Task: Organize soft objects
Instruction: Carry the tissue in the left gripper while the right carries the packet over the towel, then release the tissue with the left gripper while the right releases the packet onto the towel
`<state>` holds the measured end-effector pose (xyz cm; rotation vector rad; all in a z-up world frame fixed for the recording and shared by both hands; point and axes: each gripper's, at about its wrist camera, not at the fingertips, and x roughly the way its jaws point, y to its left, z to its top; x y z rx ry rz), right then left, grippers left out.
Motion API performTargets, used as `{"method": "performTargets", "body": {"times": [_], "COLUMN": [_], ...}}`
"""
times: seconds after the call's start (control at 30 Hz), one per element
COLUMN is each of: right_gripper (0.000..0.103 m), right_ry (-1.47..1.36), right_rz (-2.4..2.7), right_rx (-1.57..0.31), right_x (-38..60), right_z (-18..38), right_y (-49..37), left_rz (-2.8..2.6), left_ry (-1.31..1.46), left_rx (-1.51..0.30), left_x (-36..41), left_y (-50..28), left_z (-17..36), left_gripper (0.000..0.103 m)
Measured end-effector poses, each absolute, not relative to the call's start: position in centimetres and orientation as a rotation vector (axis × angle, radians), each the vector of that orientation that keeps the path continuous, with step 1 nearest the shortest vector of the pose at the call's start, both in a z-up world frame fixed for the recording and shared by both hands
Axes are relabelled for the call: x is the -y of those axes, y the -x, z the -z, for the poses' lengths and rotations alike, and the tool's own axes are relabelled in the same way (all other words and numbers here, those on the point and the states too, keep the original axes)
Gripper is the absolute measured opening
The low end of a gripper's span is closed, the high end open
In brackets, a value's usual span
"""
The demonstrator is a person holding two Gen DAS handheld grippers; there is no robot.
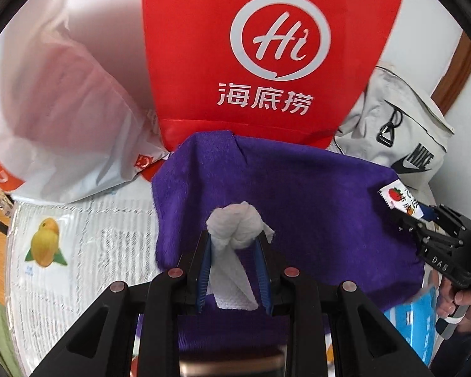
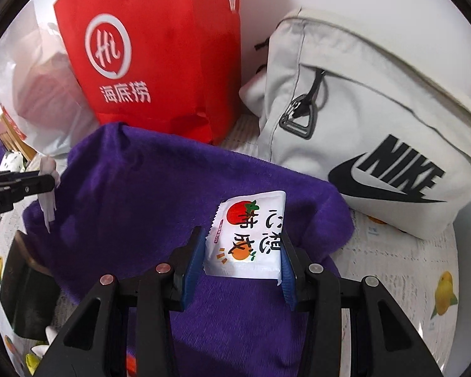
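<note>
A crumpled white paper tissue sits between the blue pads of my left gripper, which is shut on it above a purple fleece cloth. My right gripper is shut on a white tissue packet printed with a tomato and an orange, also over the purple cloth. The left wrist view shows the right gripper at the cloth's right edge with the packet. In the right wrist view the left gripper and its tissue are at the cloth's left edge.
A red paper bag with a "Hi" logo stands behind the cloth. A white plastic bag lies left of it and a pale Nike bag to the right. The tablecloth has lemon prints. A black object sits near left.
</note>
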<state>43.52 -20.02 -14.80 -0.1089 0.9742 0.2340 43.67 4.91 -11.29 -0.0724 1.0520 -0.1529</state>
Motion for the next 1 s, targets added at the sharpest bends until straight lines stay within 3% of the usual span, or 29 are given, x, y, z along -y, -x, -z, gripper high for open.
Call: {"method": "performTargets", "body": {"times": [0.53, 0.63, 0.7, 0.77, 1.0], "right_gripper": [0.049, 0.064, 0.070, 0.076, 0.080], "right_ry": [0.124, 0.133, 0.146, 0.160, 0.145], "right_rz": [-0.241, -0.242, -0.238, -0.229, -0.215], "right_rx": [-1.060, -1.054, -1.040, -1.025, -0.987], "right_x": [20.2, 20.1, 20.1, 20.0, 20.1], "right_z": [16.9, 16.8, 16.6, 16.2, 14.1], "right_y": [-46.1, -45.9, -45.6, -45.1, -42.9], "left_rz": [0.126, 0.120, 0.107, 0.090, 0.025], "left_ry": [0.072, 0.065, 0.050, 0.036, 0.010], "left_rx": [-1.108, -1.116, -1.114, -1.107, -1.098], "left_x": [-3.3, -2.9, -2.7, -2.6, -2.8], "left_y": [-49.4, -49.5, -49.5, -49.3, -47.7], "left_z": [14.3, 14.6, 14.6, 14.4, 12.6], "left_gripper": [0.027, 0.035, 0.046, 0.063, 0.072]}}
